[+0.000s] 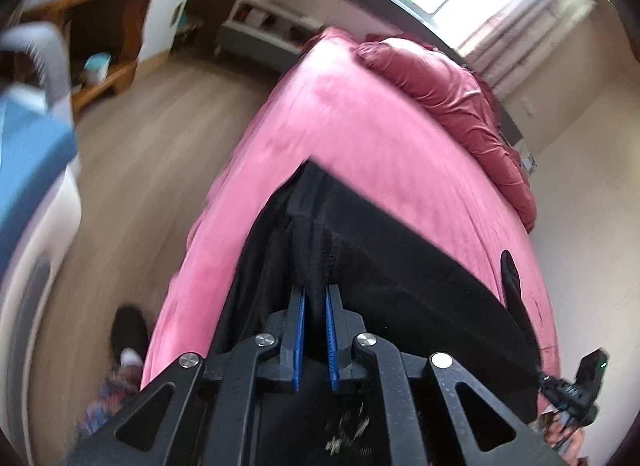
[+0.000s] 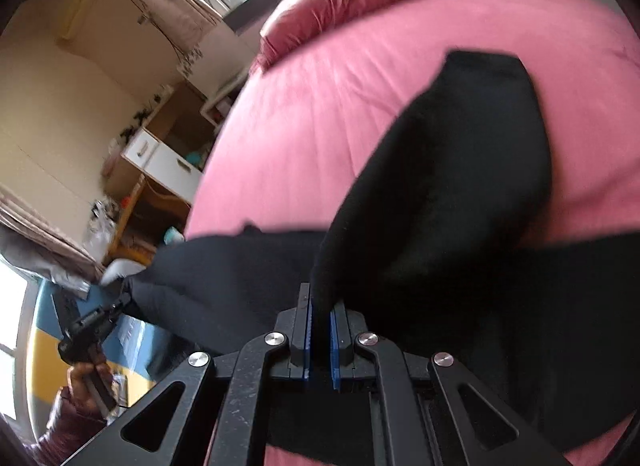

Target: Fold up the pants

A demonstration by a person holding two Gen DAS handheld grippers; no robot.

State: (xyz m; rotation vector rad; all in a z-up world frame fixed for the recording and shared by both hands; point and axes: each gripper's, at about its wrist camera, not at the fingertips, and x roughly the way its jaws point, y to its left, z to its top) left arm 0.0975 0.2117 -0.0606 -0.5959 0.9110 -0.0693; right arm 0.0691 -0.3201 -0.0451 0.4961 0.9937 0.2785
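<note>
The black pants (image 1: pixel 400 266) are stretched over a pink bed sheet (image 1: pixel 352 125). My left gripper (image 1: pixel 316 294) is shut on a fold of the black fabric, held above the bed's near end. My right gripper (image 2: pixel 320 302) is shut on another part of the pants (image 2: pixel 460 193), with one leg end lying forward on the sheet (image 2: pixel 320 137). The fabric hangs taut between the two grippers. In the right wrist view the left gripper (image 2: pixel 116 310) shows at far left, pinching the cloth. In the left wrist view the right gripper (image 1: pixel 552 382) shows at the lower right edge.
A dark red duvet (image 1: pixel 448 93) is bunched at the bed's far end under a window. Wooden floor (image 1: pixel 140 153) lies left of the bed, with shelves and a white cabinet (image 2: pixel 164 157) along the wall. A blue-and-white object (image 1: pixel 28 169) stands close at left.
</note>
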